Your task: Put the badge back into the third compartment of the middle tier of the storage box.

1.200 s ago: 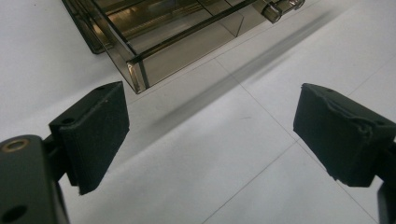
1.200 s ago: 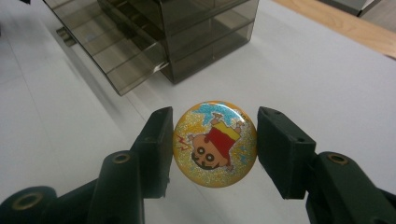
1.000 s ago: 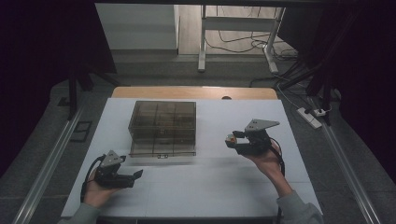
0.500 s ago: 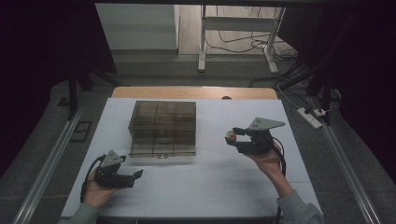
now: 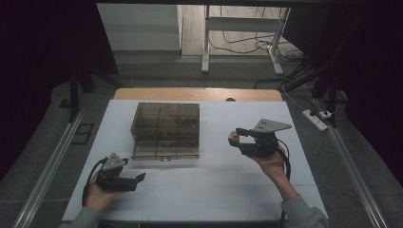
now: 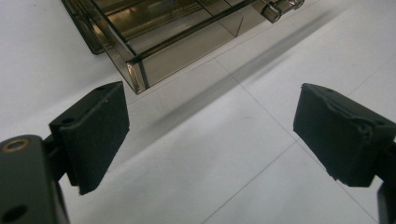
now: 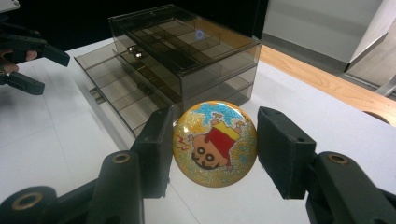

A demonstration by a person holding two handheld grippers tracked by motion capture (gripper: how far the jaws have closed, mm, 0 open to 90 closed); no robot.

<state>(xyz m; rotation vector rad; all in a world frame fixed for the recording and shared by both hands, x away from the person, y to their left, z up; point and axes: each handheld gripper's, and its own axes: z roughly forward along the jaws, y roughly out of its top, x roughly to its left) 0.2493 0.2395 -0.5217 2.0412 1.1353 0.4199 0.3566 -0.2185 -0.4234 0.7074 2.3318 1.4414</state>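
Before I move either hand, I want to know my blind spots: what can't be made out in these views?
- Drawer box, high view: contents unreadable through the dark tinted plastic.
- Drawer box, left gripper view: cut off by the top edge.
- Badge, right gripper view: its back faces away.
- Badge, high view: too small to read.
- Right gripper: grip contact unclear, a gap shows at one side.

No readable text, labels or numbers anywhere.
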